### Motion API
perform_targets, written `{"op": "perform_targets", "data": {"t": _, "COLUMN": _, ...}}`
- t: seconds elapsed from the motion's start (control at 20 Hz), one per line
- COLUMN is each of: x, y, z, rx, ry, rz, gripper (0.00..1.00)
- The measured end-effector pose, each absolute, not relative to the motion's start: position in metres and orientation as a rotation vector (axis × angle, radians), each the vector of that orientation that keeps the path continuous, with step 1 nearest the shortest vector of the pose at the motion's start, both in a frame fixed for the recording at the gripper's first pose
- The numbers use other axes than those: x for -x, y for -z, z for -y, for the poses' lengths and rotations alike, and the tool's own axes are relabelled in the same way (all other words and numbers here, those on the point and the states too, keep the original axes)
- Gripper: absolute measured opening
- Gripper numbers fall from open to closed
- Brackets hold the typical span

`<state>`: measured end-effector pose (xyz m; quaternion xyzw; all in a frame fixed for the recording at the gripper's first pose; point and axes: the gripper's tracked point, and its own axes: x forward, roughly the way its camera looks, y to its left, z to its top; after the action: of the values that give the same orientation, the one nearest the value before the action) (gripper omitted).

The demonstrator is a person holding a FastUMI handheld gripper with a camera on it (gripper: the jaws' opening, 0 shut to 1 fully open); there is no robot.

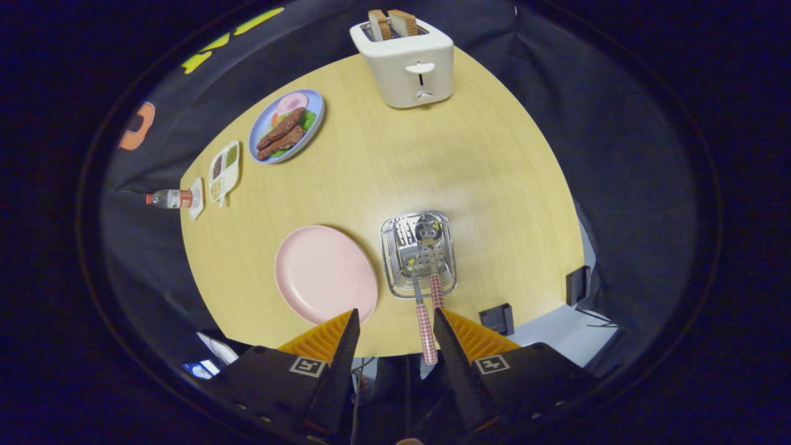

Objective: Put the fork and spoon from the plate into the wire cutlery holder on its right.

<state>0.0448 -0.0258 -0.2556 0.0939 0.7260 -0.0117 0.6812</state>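
Evidently the job looks finished: the fork [413, 272] and spoon [431, 259] stand in the wire cutlery holder [389, 259], right of the bare pink plate [324, 272]. The gripper [395, 321] hangs above with fingers apart, holding nothing. I'd say backing off is all that's left.

Mock kitchen booth: table [371, 179] w/ toaster [411, 65].

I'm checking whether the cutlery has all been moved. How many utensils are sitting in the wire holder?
2, both in the wire cutlery holder right of the pink plate: the fork and the spoon, handles toward the open gripper.
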Motion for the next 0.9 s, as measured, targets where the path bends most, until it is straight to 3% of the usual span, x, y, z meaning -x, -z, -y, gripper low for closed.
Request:
{"op": "perform_targets", "data": {"t": 0.4, "x": -0.063, "y": 0.207, "z": 0.032, "rx": -0.171, "ry": -0.044, "rz": -1.306, "gripper": 0.83}}
{"op": "perform_targets", "data": {"t": 0.7, "x": -0.082, "y": 0.124, "z": 0.013, "rx": -0.099, "ry": -0.122, "rz": -0.838, "gripper": 0.94}}
{"op": "perform_targets", "data": {"t": 0.9, "x": -0.071, "y": 0.065, "z": -0.006, "rx": -0.075, "ry": -0.156, "rz": -0.566, "gripper": 0.96}}
